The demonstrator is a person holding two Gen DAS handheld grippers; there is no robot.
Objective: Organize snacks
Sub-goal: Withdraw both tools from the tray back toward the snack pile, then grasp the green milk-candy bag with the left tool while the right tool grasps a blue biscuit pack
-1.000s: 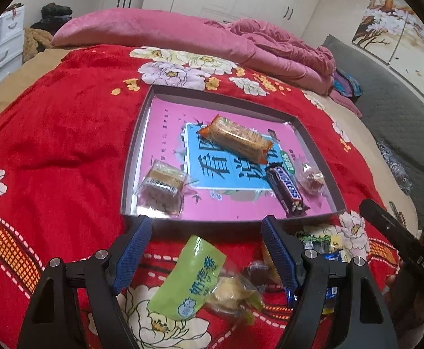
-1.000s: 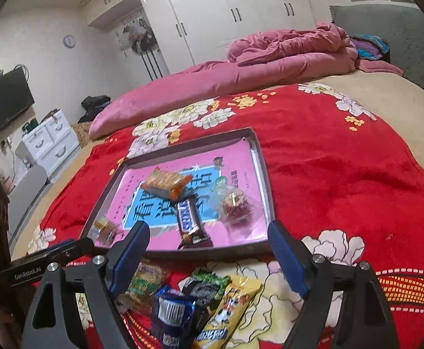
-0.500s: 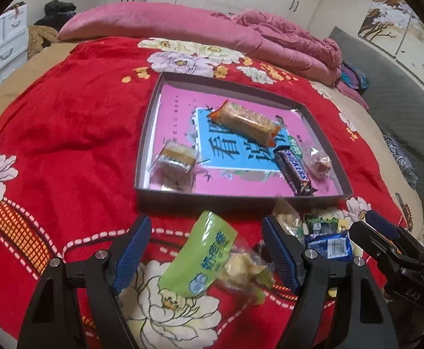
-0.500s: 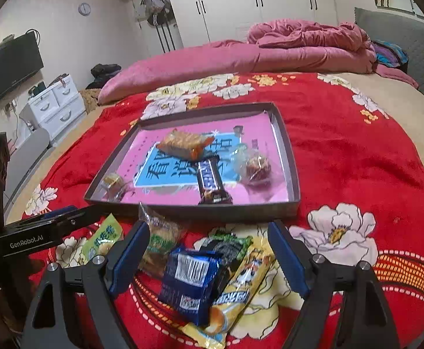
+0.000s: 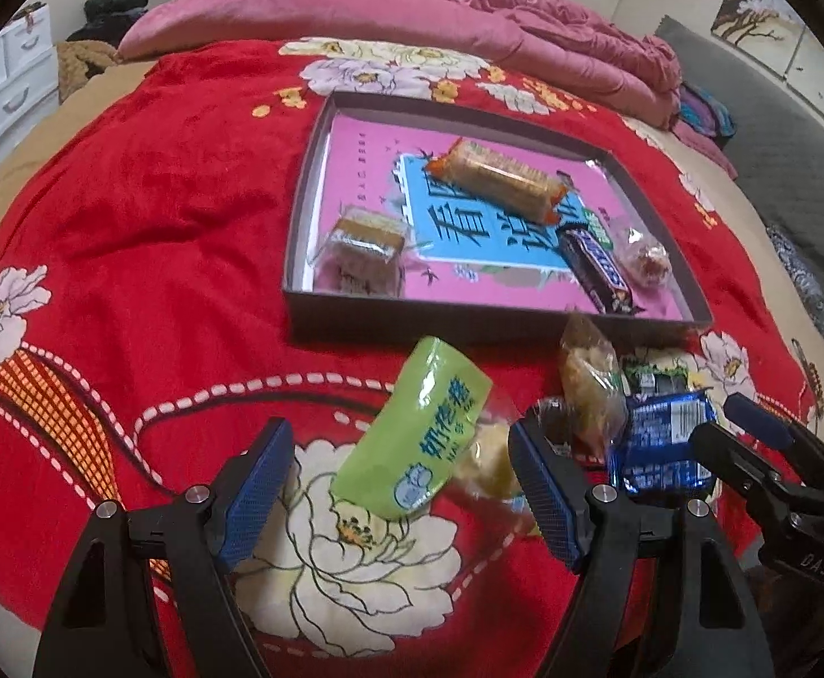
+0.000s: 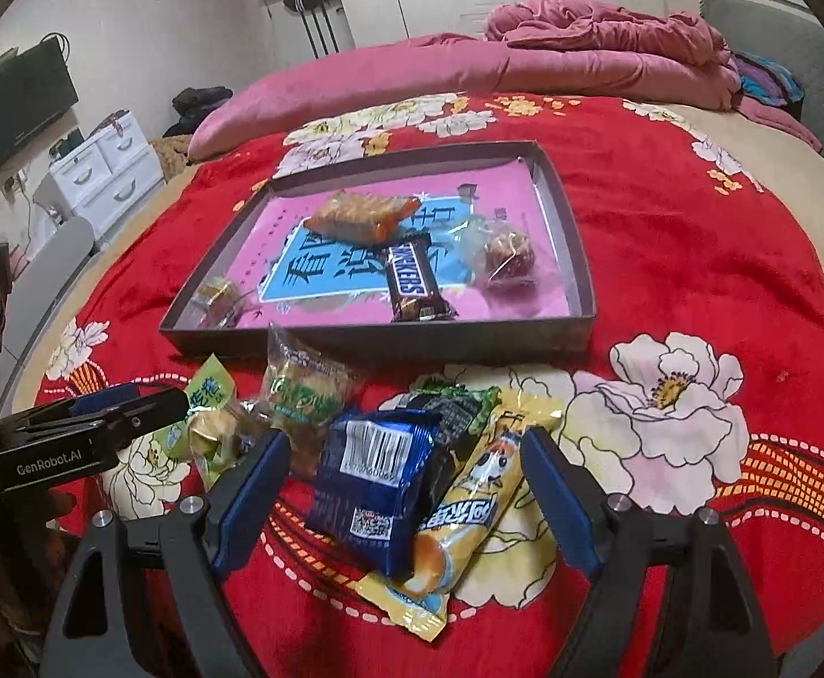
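While both claws hover low over the red floral blanket (image 5: 146, 237), neither holds anything. The left gripper (image 5: 397, 494) stands with its blue pads wide apart, framing a green snack packet (image 5: 417, 432) that lies on the blanket between them without touching either pad. The right gripper (image 6: 406, 500) is likewise spread apart, its pads flanking a blue foil packet (image 6: 375, 489) that rests partly on a yellow packet (image 6: 468, 514); a dark green-edged packet (image 6: 457, 401) lies just behind these. Between the two groups sits a clear bag of brown snacks (image 6: 304, 384) (its contents are blurred in the left wrist view). Just beyond this loose pile, a shallow dark tray (image 5: 468, 325) with a pink and blue printed floor rests on the blanket. Inside it lie an orange-wrapped biscuit pack (image 5: 502, 181) near the middle, a Snickers bar (image 6: 412, 282) just in front of it, a round sweet in clear wrap (image 6: 505, 251) toward the right wall, and a small clear-wrapped cake (image 5: 366, 240) at the near left corner. A pink quilt (image 6: 524, 65) is heaped at the far edge of the bed.
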